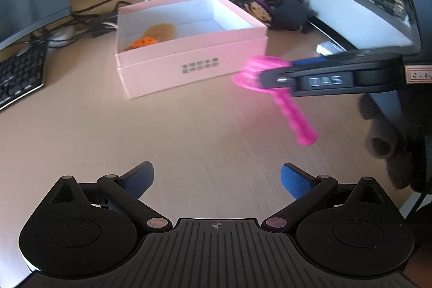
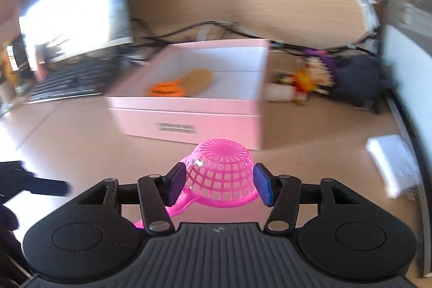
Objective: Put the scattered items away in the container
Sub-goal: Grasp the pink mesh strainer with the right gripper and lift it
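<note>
Orange toy inside pink box

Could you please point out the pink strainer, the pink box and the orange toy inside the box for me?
pink strainer [image 2: 221,166]: right wrist view, on its mesh bowl.
pink box [image 1: 189,64]: left wrist view, on its front wall.
orange toy [image 2: 166,89]: right wrist view, on its top.

Left gripper jaws spread wide and empty, angled downward, right gripper angled downward, blue pads clamped on either side of a pink toy strainer, gloved hand behind it
</note>
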A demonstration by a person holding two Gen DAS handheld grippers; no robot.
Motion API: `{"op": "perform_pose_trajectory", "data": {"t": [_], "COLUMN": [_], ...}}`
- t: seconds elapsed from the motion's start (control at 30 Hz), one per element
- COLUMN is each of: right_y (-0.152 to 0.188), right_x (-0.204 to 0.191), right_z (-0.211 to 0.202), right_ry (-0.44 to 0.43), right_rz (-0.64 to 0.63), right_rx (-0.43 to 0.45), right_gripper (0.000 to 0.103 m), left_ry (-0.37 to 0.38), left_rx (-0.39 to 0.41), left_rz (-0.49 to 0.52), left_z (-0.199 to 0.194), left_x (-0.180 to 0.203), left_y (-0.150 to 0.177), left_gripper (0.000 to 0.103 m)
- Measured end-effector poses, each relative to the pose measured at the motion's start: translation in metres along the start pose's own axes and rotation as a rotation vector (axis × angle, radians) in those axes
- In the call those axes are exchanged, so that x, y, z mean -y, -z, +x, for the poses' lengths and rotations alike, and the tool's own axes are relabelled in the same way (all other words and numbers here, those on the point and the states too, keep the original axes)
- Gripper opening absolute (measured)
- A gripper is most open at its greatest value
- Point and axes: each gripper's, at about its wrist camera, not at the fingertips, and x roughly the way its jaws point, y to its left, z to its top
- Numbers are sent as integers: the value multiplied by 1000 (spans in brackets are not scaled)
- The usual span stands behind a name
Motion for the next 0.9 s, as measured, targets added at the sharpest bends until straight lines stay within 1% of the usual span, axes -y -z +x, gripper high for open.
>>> {"op": "perform_pose_trajectory", "data": {"t": [0.07,0.13,0.17,0.2,0.23,0.27,0.3,0.33,0.37,0.4,0.43,0.53,0.67,0.8,0.9], "right_y": [-2,-1,0,1,3,6,10,15,20,24,27,26,23,19,19], "right_x": [-11,-14,-12,-10,-7,-6,-5,-4,-1,3,10,25,30,38,46], "right_z": [-1,-11,-18,-25,-30,-35,-36,-33,-29,-24,-19,-8,16,38,47], "right_ry": [-12,-9,14,55,121,209,309,413,491,547,583,650,726,734,741], "right_rz": [-28,-55,-70,-85,-110,-156,-221,-294,-350,-387,-397,-384,-459,-482,-488], "right_rx": [7,30,44,58,74,84,85,79,63,36,5,-40,-71,-113,-145], "right_gripper": [56,60,61,61,60,60,56,45,39,30,27,27,27,27,27], "left_ry": [2,1,0,-1,-2,-2,0,5,12,20,25,39,50,47,43], "left_rx": [-1,6,8,9,11,13,16,18,21,21,20,19,17,9,0], "left_rz": [9,9,4,-2,-8,-14,-21,-29,-36,-40,-39,-32,-31,-51,-80], "left_z": [1,1,1,2,3,3,4,5,6,7,8,12,14,18,22], "left_x": [2,2,1,1,0,0,-1,-1,-1,-1,0,2,1,-6,-15], "left_y": [0,-2,-2,-3,-4,-5,-5,-6,-7,-8,-9,-11,-13,-13,-14], "left_gripper": [103,103,103,103,103,103,103,103,103,103,103,103,103,103,103]}}
